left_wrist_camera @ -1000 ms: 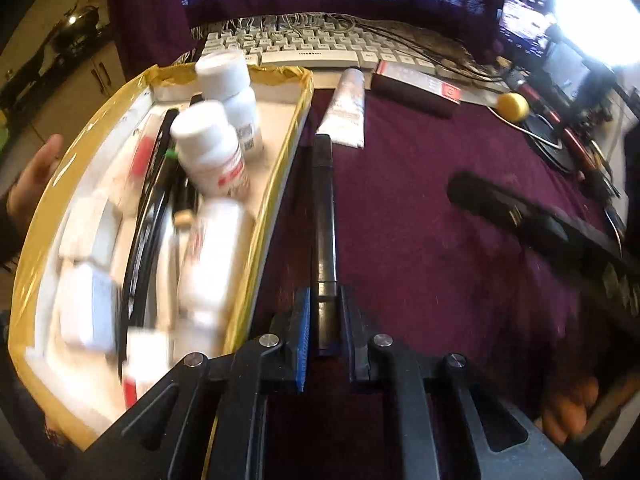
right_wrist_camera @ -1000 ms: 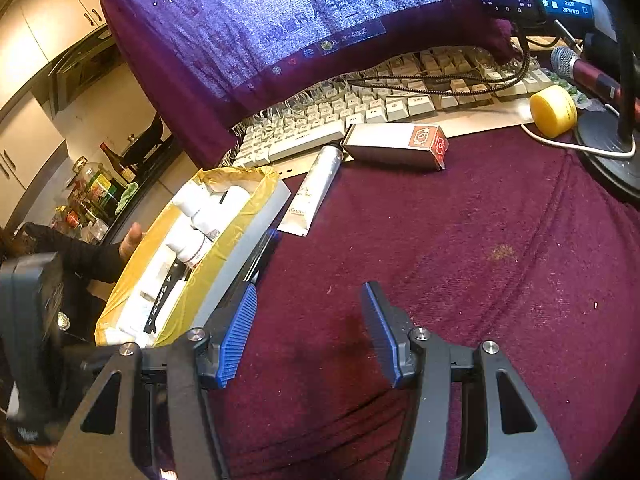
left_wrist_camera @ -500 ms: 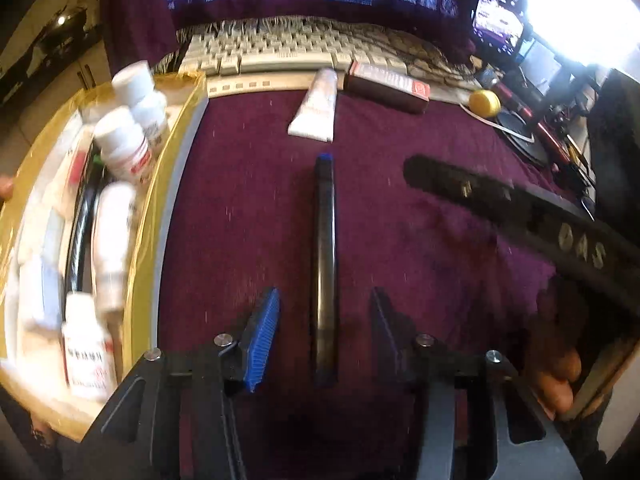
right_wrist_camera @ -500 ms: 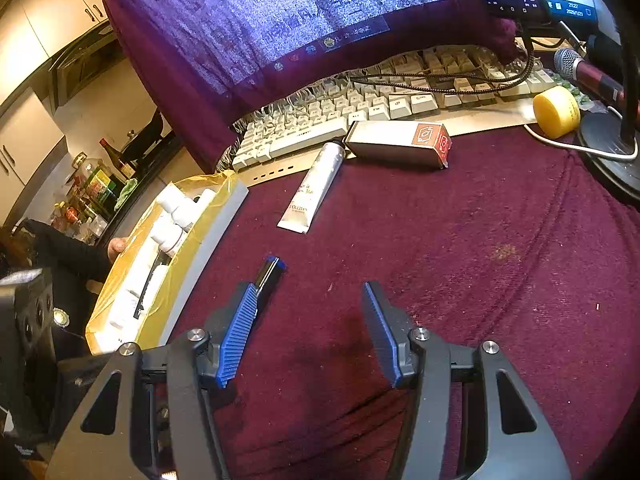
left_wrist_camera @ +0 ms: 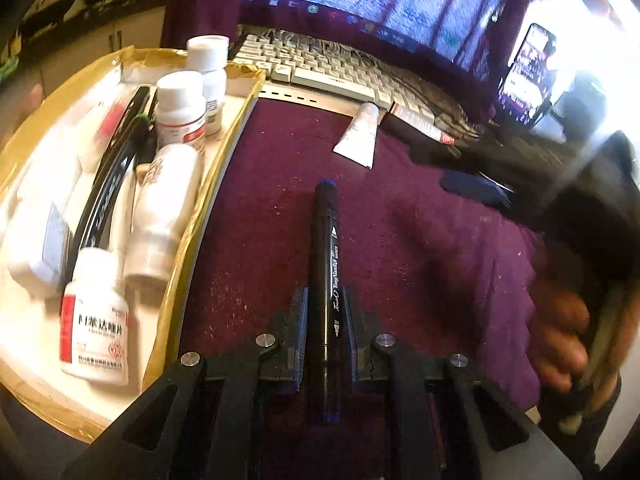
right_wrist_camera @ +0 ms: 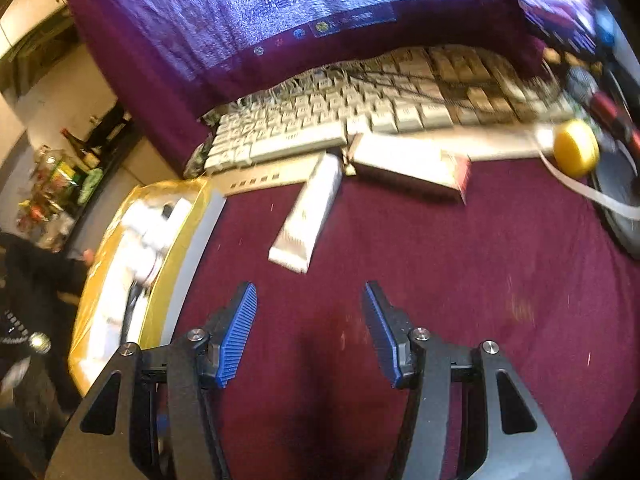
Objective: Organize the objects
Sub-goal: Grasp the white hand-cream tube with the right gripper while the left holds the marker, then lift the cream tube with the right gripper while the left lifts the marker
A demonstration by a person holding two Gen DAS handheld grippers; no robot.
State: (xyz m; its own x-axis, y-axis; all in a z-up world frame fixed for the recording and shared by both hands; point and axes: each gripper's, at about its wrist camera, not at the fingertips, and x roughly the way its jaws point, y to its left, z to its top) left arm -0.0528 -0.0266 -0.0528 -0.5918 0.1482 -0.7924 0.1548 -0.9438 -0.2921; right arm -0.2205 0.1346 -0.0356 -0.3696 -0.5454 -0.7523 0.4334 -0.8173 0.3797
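A black marker (left_wrist_camera: 326, 264) with a blue end lies lengthwise between the pads of my left gripper (left_wrist_camera: 324, 300), over the maroon cloth. The jaws are closing and the pads press on the marker's barrel. To its left is a yellow-rimmed tray (left_wrist_camera: 236, 128) holding white pill bottles (left_wrist_camera: 180, 108), a black pen and white packets. My right gripper (right_wrist_camera: 310, 296) stands open and empty above the cloth, short of a white tube (right_wrist_camera: 310, 208) that lies near a long box (right_wrist_camera: 408, 162). The tray (right_wrist_camera: 180, 240) is at its left.
A beige keyboard (right_wrist_camera: 360, 116) runs along the back under a purple drape. A yellow round thing (right_wrist_camera: 576, 152) and cables sit at the back right. In the left wrist view a blurred hand (left_wrist_camera: 560, 340) with the other gripper fills the right side.
My left gripper held the marker, opened around it half a second ago, and has closed on it again. My right gripper has moved forward, closer to the tube and keyboard, still open.
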